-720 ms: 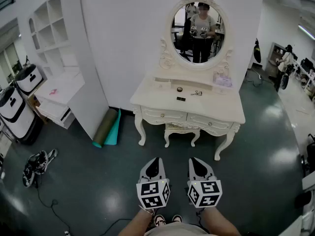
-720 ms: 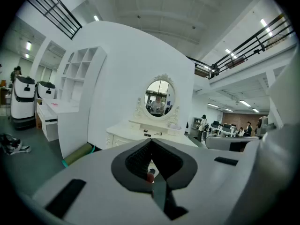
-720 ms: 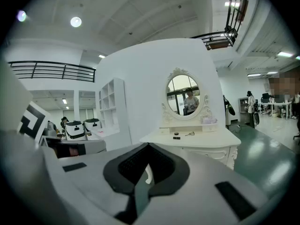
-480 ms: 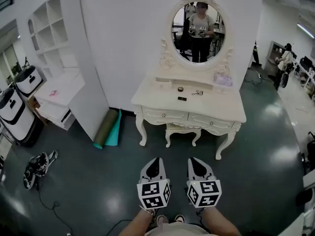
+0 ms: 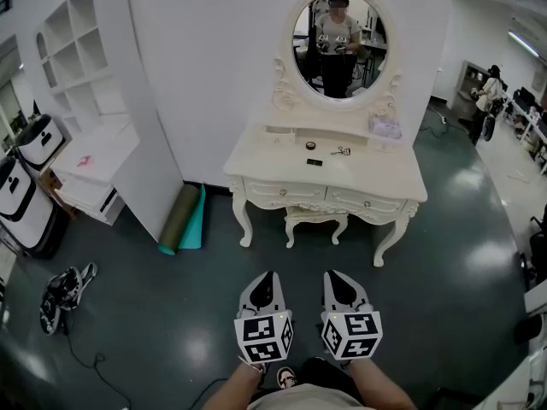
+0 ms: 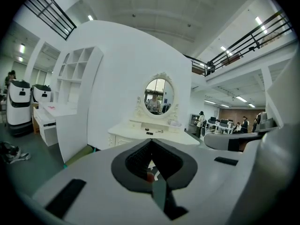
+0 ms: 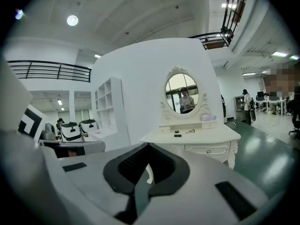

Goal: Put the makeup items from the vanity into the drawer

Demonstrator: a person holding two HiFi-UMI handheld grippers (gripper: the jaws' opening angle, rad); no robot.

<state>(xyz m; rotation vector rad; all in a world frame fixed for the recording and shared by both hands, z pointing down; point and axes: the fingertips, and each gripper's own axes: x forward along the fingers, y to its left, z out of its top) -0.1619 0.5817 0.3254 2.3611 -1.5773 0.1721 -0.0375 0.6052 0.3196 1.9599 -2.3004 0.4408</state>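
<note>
The cream vanity [image 5: 386,173] stands against the white wall under an oval mirror [image 5: 339,45], a few steps ahead of me. On its top lie a small round compact [image 5: 313,146], a flat black item [image 5: 314,161], an eyelash curler [image 5: 342,151] and a pale pink pouch [image 5: 385,127]. Both front drawers [image 5: 275,192] are closed. My left gripper [image 5: 267,278] and right gripper [image 5: 335,276] hang side by side low in the head view, over the floor and well short of the vanity. Each is shut with nothing in it. The vanity [image 6: 140,134] [image 7: 197,135] also shows beyond the jaws in both gripper views.
A stool [image 5: 314,219] sits tucked under the vanity. A white shelf unit [image 5: 94,49] and desk stand to the left, with rolled mats [image 5: 184,220] leaning by them. Black-and-white machines [image 5: 26,195] and a cable with dark clutter [image 5: 64,284] are on the left floor. People stand far right [image 5: 491,101].
The vanity and mirror have slid slightly up and left in the head view. Both grippers stay shut and side by side.
</note>
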